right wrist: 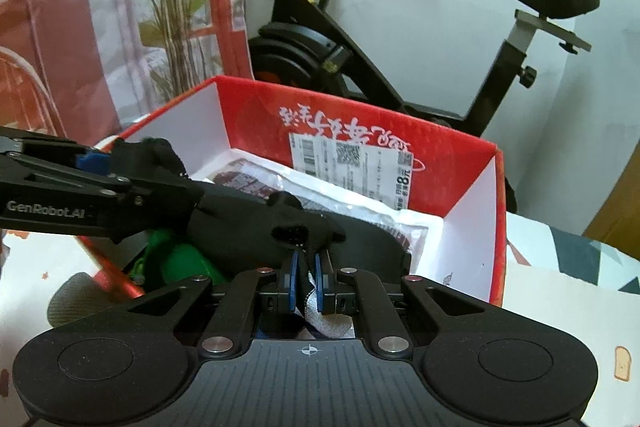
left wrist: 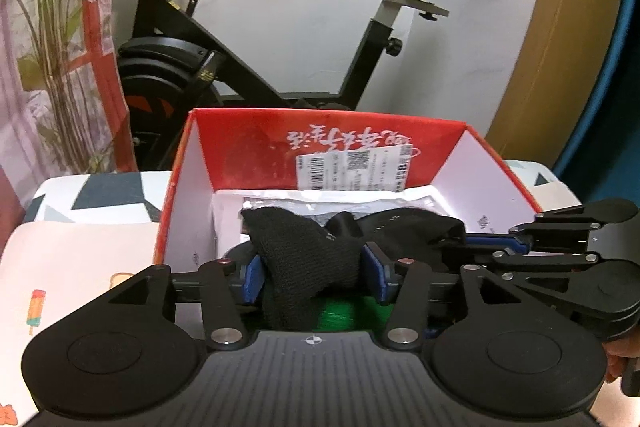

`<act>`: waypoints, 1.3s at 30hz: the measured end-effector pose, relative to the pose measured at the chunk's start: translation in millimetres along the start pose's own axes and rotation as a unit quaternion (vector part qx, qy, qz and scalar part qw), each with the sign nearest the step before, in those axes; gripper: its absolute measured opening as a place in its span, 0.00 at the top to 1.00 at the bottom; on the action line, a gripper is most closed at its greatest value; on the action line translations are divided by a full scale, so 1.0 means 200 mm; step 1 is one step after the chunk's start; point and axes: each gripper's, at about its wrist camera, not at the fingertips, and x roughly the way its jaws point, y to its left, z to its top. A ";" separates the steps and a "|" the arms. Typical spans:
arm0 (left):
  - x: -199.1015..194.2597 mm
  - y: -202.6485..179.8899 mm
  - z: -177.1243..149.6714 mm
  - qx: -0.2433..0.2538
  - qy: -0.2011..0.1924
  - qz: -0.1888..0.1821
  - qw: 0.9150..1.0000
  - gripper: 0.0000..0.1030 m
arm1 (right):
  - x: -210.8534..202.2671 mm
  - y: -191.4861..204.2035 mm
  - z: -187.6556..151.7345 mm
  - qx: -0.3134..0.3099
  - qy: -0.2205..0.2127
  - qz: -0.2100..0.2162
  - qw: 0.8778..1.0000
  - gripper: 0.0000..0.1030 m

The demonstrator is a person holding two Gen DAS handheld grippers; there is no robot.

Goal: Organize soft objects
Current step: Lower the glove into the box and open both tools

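A black knit cloth (left wrist: 308, 259) stretches over the open red cardboard box (left wrist: 240, 147), strung between my two grippers. My left gripper (left wrist: 314, 277) is open: its blue pads stand apart on either side of the cloth's bunched end without squeezing it. My right gripper (right wrist: 307, 279) is shut on the other end of the black cloth (right wrist: 240, 223), pinching a grey-white hem. In the left wrist view the right gripper (left wrist: 476, 239) reaches in from the right. In the right wrist view the left gripper (right wrist: 100, 163) reaches in from the left. Under the cloth in the box lies something green (left wrist: 340, 311).
The box (right wrist: 472, 195) also holds a clear plastic packet (right wrist: 360, 211) and carries a shipping label on its far wall. It stands on a patterned sheet (left wrist: 80, 267). Behind it are an exercise bike (left wrist: 240, 67), a leafy plant (left wrist: 52, 67) and a white wall.
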 end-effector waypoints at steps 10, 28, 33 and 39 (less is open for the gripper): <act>-0.02 0.02 0.02 0.003 -0.016 0.033 0.999 0.40 | 0.04 -0.05 0.01 0.015 0.019 -0.038 0.999 0.92; 0.07 0.02 0.01 0.009 0.028 0.064 0.998 0.40 | 0.04 -0.08 -0.01 0.033 0.031 -0.040 0.998 0.88; 0.05 0.01 0.02 0.011 0.023 0.065 0.998 0.40 | 0.00 -0.09 0.00 0.042 0.018 -0.051 0.998 0.80; -0.02 -0.02 0.02 0.015 0.009 0.067 0.998 0.31 | -0.09 -0.08 0.01 0.054 -0.005 -0.053 0.997 0.55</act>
